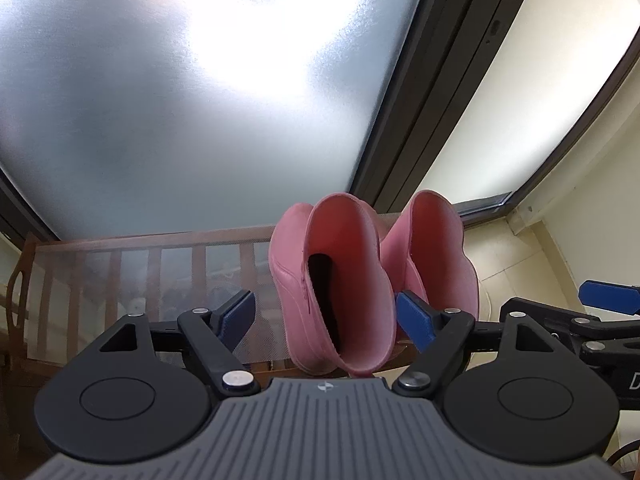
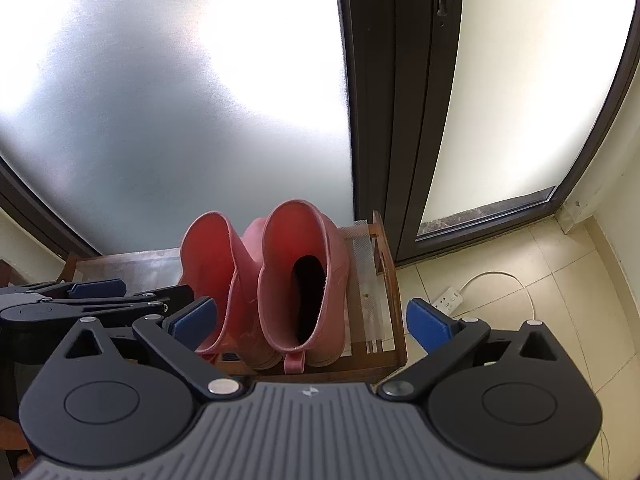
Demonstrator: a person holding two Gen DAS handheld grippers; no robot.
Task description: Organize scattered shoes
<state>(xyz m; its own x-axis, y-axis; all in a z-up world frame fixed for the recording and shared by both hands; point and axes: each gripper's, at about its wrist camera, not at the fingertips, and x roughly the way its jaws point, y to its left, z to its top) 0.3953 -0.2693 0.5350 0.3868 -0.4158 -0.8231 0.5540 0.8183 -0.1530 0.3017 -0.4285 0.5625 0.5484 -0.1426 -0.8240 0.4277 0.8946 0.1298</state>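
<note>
pink boots [image 2: 276, 284] upright, paired on wooden rack [image 2: 390, 320] at 12 o'clock | left gripper [image 1: 326, 316], right gripper [image 2: 310, 324] released, empty | any regrasp best taken at shaft rims

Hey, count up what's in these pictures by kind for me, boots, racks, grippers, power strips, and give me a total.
Pink boots: 2
Wooden shoe rack: 1
Grippers: 2, left, right
White power strip: 1
Total: 6
</note>
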